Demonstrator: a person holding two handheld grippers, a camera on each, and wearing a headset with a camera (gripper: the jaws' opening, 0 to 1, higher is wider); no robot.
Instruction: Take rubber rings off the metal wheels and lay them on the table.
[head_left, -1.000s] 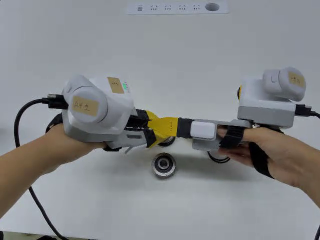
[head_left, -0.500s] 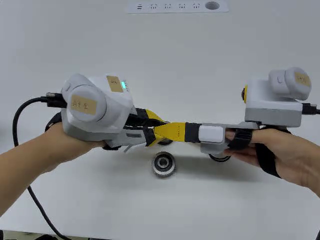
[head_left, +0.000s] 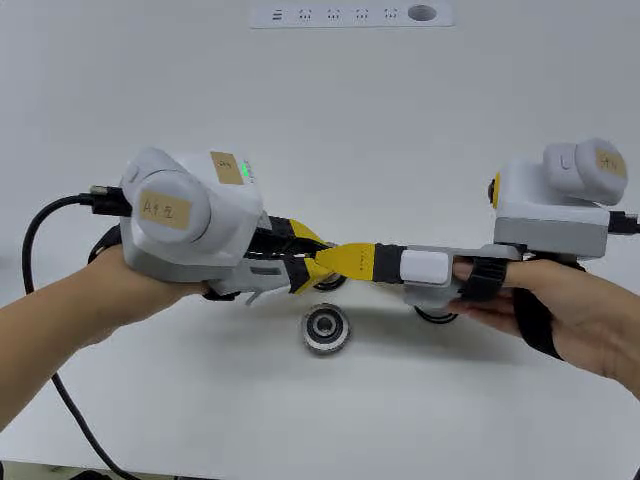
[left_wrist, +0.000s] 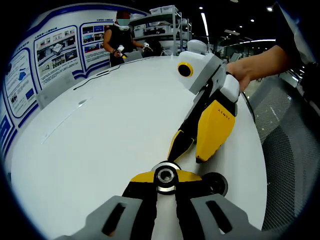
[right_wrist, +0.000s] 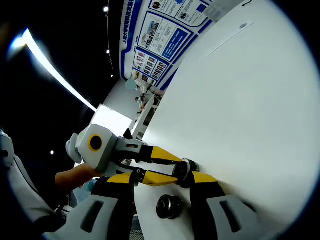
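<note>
Wheels number two, grippers two. The held wheel (left_wrist: 165, 176) sits pinched at its rim in the narrow jaws of the left gripper (left_wrist: 165, 180), just above the table (head_left: 330, 120) at mid-scene. Its hole faces back along that gripper, so its axis runs left to right. The loose wheel (head_left: 327, 330) lies flat nearer the person, hole up. The right gripper (left_wrist: 186, 157) has its jaws parted, tips just beside the held wheel. A dark ring (head_left: 437, 315) under it is half hidden.
</note>
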